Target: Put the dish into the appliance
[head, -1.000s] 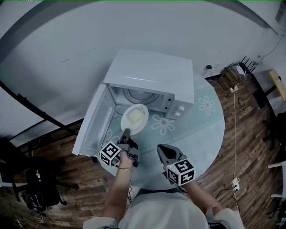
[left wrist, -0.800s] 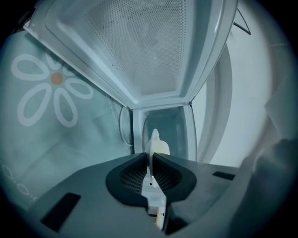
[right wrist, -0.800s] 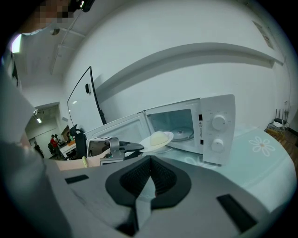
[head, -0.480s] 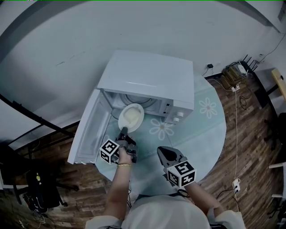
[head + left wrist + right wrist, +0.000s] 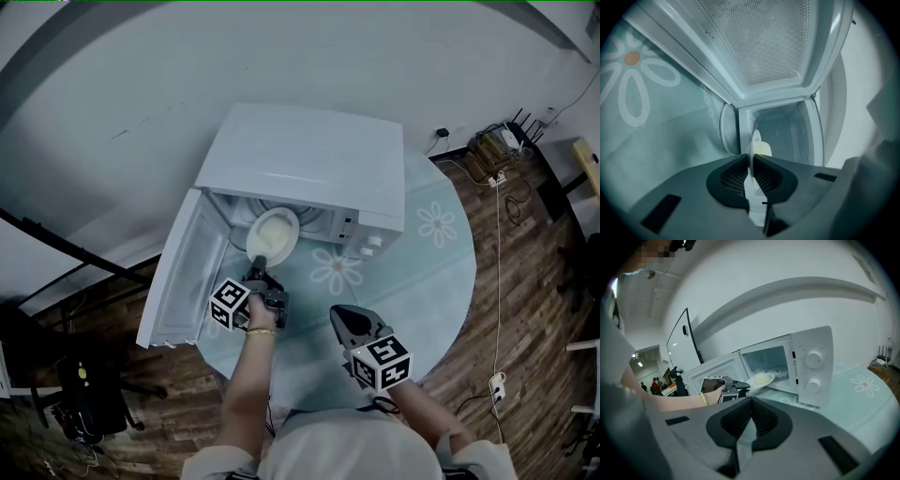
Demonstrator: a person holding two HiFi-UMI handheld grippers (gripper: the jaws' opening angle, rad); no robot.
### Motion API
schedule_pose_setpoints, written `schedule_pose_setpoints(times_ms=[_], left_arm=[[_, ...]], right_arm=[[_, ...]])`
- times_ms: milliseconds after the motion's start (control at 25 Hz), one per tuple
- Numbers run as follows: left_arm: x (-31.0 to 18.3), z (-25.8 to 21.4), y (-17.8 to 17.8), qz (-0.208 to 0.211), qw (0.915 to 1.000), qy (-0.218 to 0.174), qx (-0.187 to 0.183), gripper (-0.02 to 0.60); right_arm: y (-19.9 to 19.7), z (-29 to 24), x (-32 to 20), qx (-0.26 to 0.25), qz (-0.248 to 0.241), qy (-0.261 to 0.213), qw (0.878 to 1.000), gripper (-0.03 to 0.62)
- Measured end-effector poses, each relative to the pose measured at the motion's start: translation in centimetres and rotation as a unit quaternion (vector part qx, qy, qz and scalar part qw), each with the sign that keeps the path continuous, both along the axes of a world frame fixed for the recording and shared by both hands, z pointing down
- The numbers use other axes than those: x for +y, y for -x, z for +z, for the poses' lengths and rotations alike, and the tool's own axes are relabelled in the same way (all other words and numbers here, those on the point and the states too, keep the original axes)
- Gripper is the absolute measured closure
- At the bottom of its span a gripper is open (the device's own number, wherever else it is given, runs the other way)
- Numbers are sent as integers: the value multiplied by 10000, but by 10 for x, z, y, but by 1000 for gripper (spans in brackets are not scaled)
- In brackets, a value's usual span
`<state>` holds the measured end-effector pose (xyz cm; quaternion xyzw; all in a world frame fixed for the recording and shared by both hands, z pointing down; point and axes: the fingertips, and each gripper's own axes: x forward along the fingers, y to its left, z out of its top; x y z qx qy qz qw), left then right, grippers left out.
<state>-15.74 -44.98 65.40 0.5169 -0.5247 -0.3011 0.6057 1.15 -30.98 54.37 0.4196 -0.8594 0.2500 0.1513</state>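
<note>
My left hand-held gripper (image 5: 262,264) pinches the round, smooth white dish (image 5: 273,231) by its rim at the boxy microwave's (image 5: 309,159) open mouth. My right hand-held gripper (image 5: 340,315), nearer me, is closed and empty.

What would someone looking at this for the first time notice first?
The white microwave stands out first, sitting on a round flower-print table with its door swung open to the left. Right at its opening, the left gripper holds a dish of pale food by the rim. The right gripper hangs nearer the person, shut and empty.
</note>
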Motion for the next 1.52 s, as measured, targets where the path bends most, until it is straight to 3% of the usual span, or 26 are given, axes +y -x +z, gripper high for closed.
schedule_pose_setpoints(times_ms=[1520], left_arm=[[-93,8,-32,99,9991,166,-376,544]], right_arm=[[-19,4,-26,-164,197,10,9997,589]])
